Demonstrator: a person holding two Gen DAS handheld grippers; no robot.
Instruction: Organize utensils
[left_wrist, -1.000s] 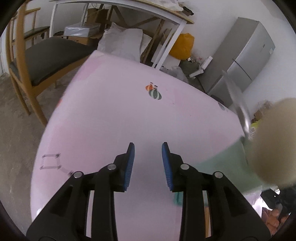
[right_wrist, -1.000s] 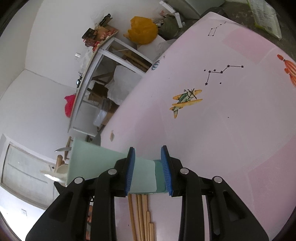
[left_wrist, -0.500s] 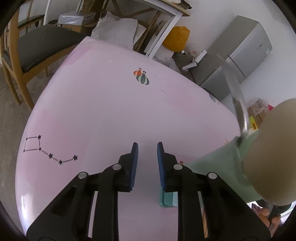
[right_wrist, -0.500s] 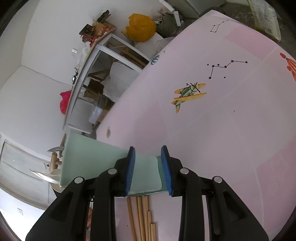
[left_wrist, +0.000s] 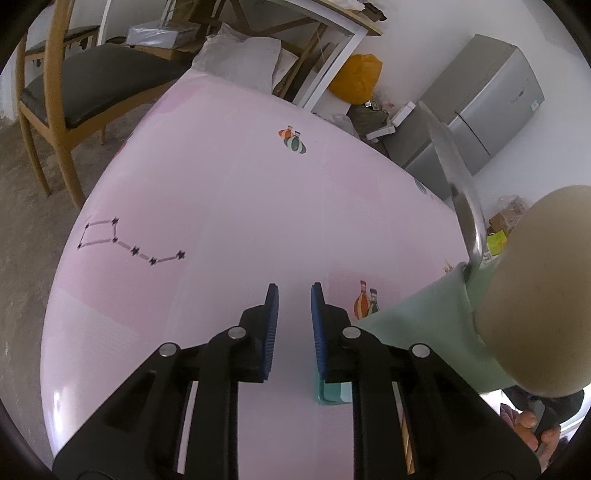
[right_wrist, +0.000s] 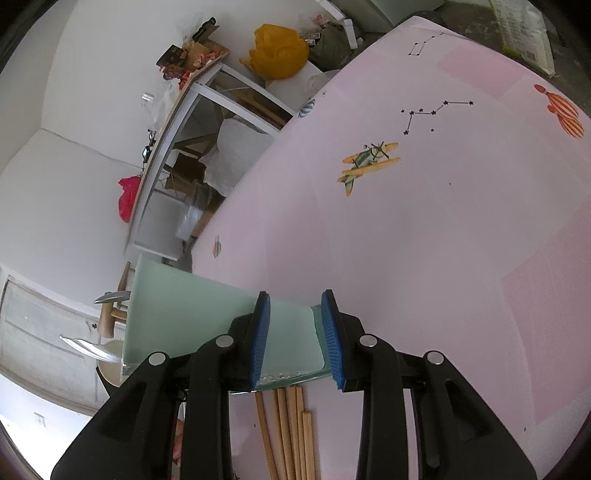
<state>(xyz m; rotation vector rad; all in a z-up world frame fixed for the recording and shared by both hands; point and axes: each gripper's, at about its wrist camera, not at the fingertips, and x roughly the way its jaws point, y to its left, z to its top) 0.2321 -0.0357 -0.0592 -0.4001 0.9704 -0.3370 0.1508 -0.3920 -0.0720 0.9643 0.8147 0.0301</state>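
In the left wrist view a chair (left_wrist: 74, 92) stands off the table's (left_wrist: 221, 184) far left corner. The pink table bears a star print near its left edge. The left gripper (left_wrist: 293, 325) hangs over the near middle of the table. Its jaws have just been closing and now stand a narrow gap apart, with nothing between them. Just right of it the green holder (left_wrist: 424, 332) lies tipped near the table's right edge, its darker base down by the right finger. A knife (left_wrist: 454, 166) blade and a thick wooden handle (left_wrist: 535, 288) stick out of the holder's far end, up and to the right. Fingers of a hand (left_wrist: 532, 432) show at the lower right, under the holder.

In the right wrist view the utensils come first. A metal tip (right_wrist: 110, 295), wooden handles (right_wrist: 107, 321) and a pale blade (right_wrist: 85, 347) jut from the holder's (right_wrist: 203, 317) left end, which shows against the room past the table's (right_wrist: 443, 258) left edge. The holder's other end sits in the right gripper (right_wrist: 295, 332), whose blue pads are clamped on it from both sides. Below the gripper a bundle of chopsticks (right_wrist: 288, 424) lies on the table at its near edge, touching or just short of the holder; I cannot tell which. To the right the table is bare but for a plane print (right_wrist: 369, 162) and more stars.
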